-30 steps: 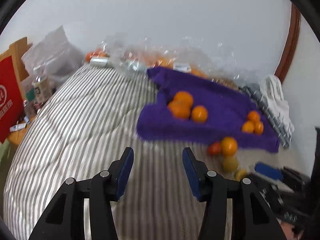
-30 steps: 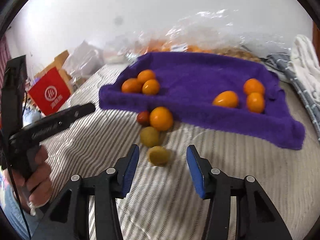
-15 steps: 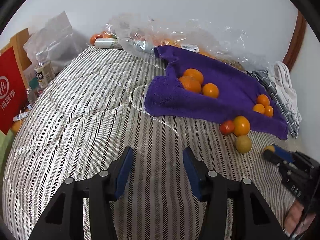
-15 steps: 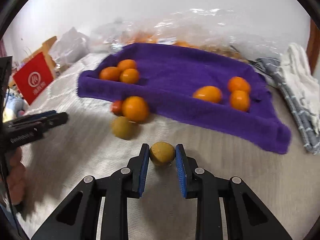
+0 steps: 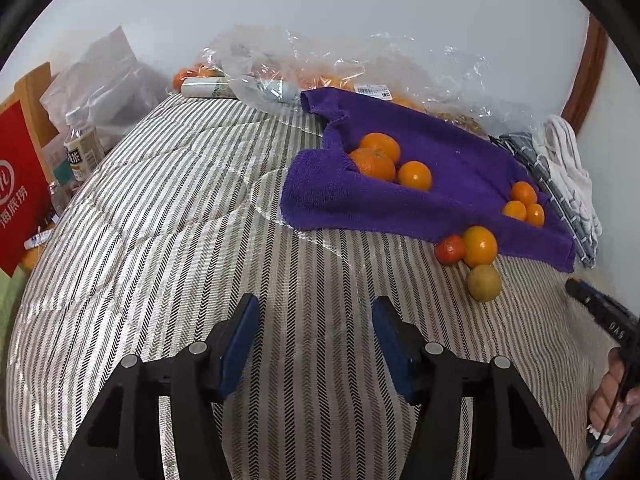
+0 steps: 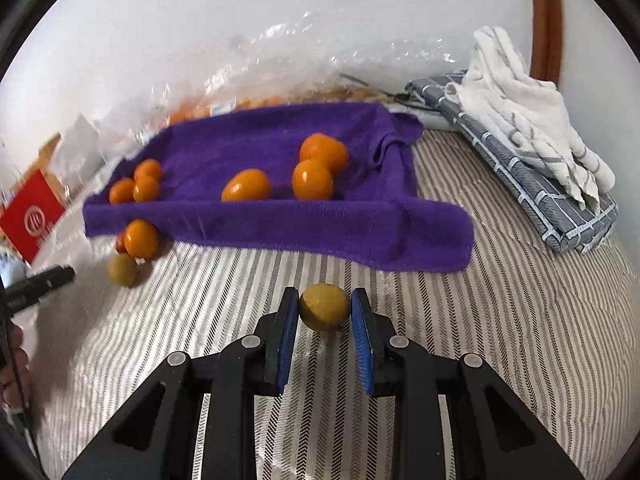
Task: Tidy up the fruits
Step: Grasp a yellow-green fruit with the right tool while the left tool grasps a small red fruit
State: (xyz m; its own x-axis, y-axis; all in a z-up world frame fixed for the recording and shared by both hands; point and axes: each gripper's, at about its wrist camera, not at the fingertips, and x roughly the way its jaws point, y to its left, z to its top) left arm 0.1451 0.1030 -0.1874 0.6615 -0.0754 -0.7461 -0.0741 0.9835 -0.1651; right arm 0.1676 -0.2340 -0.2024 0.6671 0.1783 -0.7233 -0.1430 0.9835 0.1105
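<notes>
right gripper (image 6: 325, 310) pinches a yellow-green fruit (image 6: 324, 307) above the striped bedcover (image 6: 480, 320), purple towel (image 6: 280, 220) at 12 o'clock. left gripper (image 5: 316, 320) fingers spread, holding nothing, over bedcover.

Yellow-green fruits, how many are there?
2. One yellow-green fruit sits between the right gripper fingers. The other lies on the striped bedspread beside the orange fruit, off the purple towel. The plastic bags may hide more.

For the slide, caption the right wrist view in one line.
Right gripper shut on a yellow-green fruit above the striped bedspread, facing the purple towel.
</notes>
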